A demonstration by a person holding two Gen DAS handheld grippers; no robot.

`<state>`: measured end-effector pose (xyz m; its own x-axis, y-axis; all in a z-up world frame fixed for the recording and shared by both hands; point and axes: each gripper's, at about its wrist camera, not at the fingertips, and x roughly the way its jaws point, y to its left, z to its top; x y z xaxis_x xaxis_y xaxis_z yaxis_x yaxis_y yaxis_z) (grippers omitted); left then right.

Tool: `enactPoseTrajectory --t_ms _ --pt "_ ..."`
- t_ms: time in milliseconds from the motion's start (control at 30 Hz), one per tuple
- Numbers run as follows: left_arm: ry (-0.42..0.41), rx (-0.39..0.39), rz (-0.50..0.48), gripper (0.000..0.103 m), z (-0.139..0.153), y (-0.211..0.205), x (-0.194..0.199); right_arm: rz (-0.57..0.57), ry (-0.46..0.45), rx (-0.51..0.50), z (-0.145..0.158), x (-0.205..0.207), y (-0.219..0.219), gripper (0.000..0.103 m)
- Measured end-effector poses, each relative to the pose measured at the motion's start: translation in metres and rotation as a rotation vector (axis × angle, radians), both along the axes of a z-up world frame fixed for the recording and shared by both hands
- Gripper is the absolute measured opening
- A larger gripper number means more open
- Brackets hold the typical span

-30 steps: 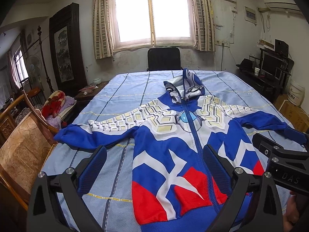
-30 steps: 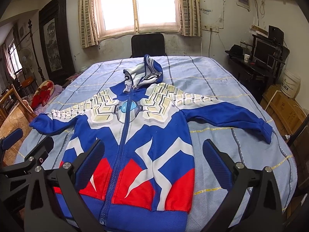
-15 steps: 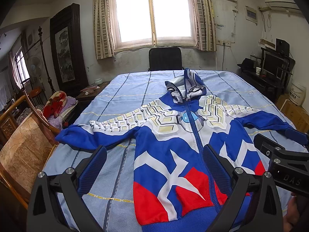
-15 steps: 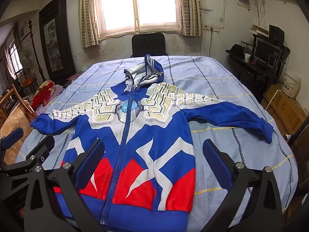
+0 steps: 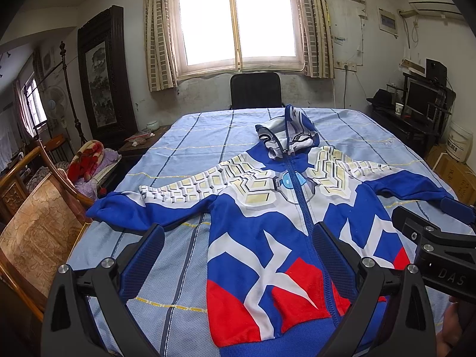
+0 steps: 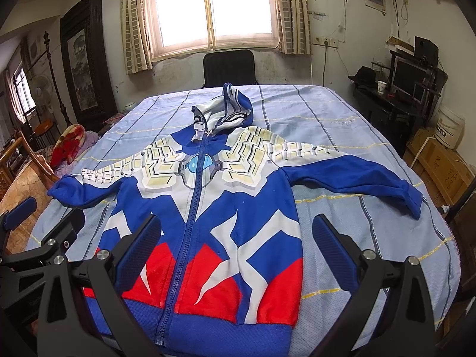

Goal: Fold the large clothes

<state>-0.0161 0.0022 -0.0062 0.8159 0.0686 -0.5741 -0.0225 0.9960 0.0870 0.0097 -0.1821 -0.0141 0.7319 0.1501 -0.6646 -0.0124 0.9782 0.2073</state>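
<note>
A blue, white and red zip hoodie (image 5: 267, 217) lies flat, front up, on the table (image 5: 202, 136), sleeves spread to both sides, hood at the far end. It also shows in the right wrist view (image 6: 208, 208). My left gripper (image 5: 238, 255) is open and empty, held above the hoodie's lower left half near the hem. My right gripper (image 6: 238, 247) is open and empty above the lower right half. Each gripper shows at the edge of the other's view.
The table has a light blue striped cloth (image 6: 357, 136). A black chair (image 5: 255, 89) stands at the far end under the window. A wooden chair (image 5: 35, 223) stands at the left. A desk with a monitor (image 6: 407, 80) and boxes (image 6: 440, 160) stand at the right.
Both grippers have drifted slightly; the hoodie sits a little lower and further right in the left view. The hoodie itself has not moved.
</note>
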Motion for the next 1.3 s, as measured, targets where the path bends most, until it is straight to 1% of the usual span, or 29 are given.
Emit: enactPoseTrajectory --t_ms 833,1300 --pt "0.013 0.0 0.002 0.1 -0.004 0.001 0.002 -0.004 0.0 -0.003 0.0 -0.005 0.007 0.099" --pt "0.039 -0.004 -0.009 0.1 -0.012 0.0 0.006 -0.017 -0.012 -0.021 -0.001 -0.006 0.003 0.099"
